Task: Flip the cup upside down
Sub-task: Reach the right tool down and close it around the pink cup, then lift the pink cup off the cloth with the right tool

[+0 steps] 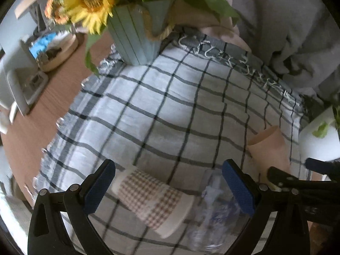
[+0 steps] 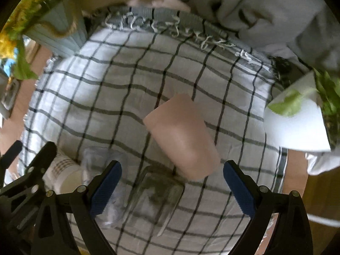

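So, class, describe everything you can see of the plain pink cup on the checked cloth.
The plain pink cup is smooth, matte and tapered, with no handle or pattern. It stands on the white checked cloth, seemingly upside down, narrow base up. A clear glass stands just before it. The open right gripper hangs near, not touching it.

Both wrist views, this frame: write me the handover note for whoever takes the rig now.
Left gripper: open, holding nothing, hovering over the brown-and-white checked paper cup, which lies on its side.
Right gripper: open, holding nothing, above the plain pink tumbler and the clear square glass.
All lie on the grey-checked white cloth, along with a clear plastic cup; motion blur hides which way the pink tumbler and the glass stand.
Done: no cup gripped yet.
Left: pick the cup, close on it, turn it rim-down and set it on the cloth.
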### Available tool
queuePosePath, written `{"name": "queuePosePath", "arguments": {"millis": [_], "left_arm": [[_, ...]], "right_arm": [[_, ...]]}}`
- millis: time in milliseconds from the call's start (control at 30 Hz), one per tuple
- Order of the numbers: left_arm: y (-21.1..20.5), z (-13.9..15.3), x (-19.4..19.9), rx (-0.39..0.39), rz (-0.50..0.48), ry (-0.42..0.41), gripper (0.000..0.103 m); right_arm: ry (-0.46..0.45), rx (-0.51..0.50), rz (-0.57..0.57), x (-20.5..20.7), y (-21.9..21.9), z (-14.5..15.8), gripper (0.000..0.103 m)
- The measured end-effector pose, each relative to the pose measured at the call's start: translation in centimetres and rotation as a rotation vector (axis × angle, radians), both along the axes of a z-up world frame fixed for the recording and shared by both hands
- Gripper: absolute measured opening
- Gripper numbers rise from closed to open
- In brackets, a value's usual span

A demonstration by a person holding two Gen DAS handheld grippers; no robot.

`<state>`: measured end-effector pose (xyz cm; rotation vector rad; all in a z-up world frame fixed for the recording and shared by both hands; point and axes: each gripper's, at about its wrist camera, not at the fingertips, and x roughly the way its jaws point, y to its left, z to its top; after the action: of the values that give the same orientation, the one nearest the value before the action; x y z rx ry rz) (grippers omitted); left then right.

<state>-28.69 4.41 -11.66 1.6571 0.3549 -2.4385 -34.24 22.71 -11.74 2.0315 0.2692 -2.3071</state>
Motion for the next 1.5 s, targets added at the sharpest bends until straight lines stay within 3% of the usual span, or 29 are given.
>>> {"name": "queuePosePath", "arguments": {"millis": [200, 433, 567, 767, 933, 1200, 1500], "left_arm": [[0.9, -1.8, -1.7, -0.021, 0.012, -0.060, 0.102], [1.3, -2.9, -3.1, -0.067, 0.015, -0.085, 0.102], [2.1, -3.3, -4.1, -0.152, -0.045, -0.098, 0.102], [2.3, -3.5, -4.5, -0.186, -0.076, -0.104, 0.102], [2.4, -2.9, -3.9, -0.185, -0.084, -0.090, 0.102], [2.6, 0.3, -2.0, -0.188, -0.118, 0.000, 0.102], [1.9, 3.8, 2.5, -0.190, -0.172, 0.118, 0.102]], "right_arm": [[-0.079, 0.056, 0.045, -2.2, 0.0, -3.0, 0.097], [-0.127, 0.042, 0.026, -3.7, 1.0, -5.9, 0.096], [-0.151, 0.033, 0.011, -4.1, 1.7, -7.3, 0.089], [-0.145, 0.028, -0.006, -4.4, 2.4, -7.6, 0.083], [-0.128, 0.022, -0.025, -4.0, 3.0, -6.5, 0.082], [0.014, 0.024, -0.083, -2.2, 4.2, -0.8, 0.082], [0.199, -0.066, -0.190, 5.4, 2.3, 4.9, 0.082]]}}
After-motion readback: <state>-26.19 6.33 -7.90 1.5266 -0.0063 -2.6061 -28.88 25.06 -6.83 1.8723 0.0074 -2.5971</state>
